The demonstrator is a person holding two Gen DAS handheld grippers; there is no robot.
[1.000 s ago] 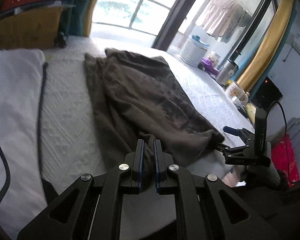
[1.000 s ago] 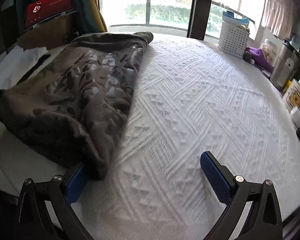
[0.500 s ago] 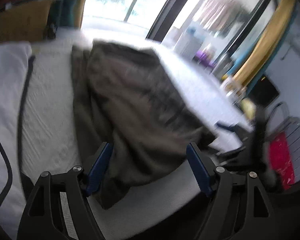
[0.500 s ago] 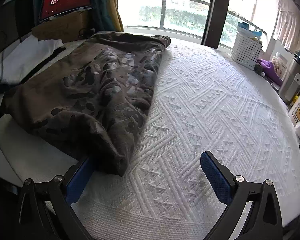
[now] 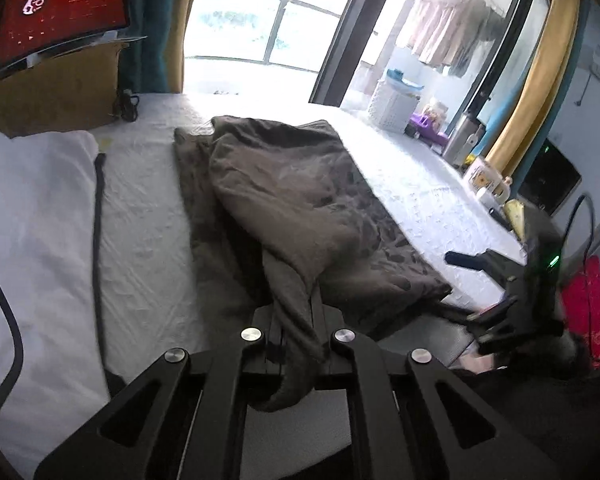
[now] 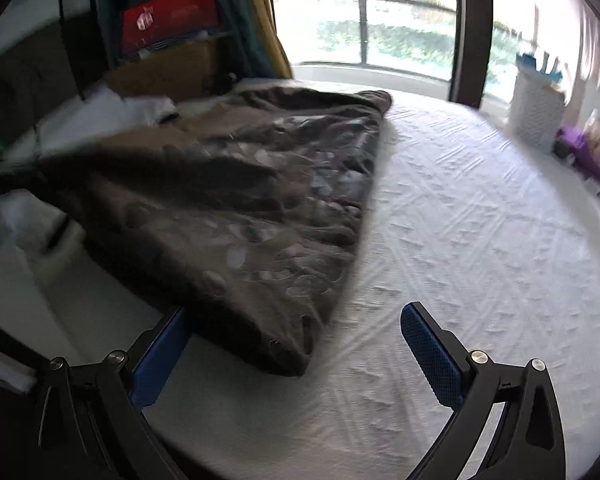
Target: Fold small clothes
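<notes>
A dark brown patterned garment (image 5: pixel 292 200) lies lengthwise on the white bed sheet (image 6: pixel 460 240). My left gripper (image 5: pixel 296 312) is at its near edge. Its jaws are closing tight on a bunched fold, and the cloth runs between them and hangs behind. In the right wrist view the same garment (image 6: pixel 240 208) spreads across the left half. Its near corner lies between the blue pads of my right gripper (image 6: pixel 296 356), which stands open and presses on nothing. In the left wrist view the right gripper (image 5: pixel 468 288) shows at the bed's right edge, by that corner.
A white pillow (image 5: pixel 32 220) and a black cable (image 5: pixel 96 240) lie left of the garment. A cardboard box (image 5: pixel 52 100) stands at the head. A white basket (image 5: pixel 392 108), cups and a red bag (image 5: pixel 588 312) line the right side.
My left gripper opened wide, then shut again on the garment's near edge, with more cloth bunched in its jaws. The right gripper stayed open while the garment's corner came between its fingers.
</notes>
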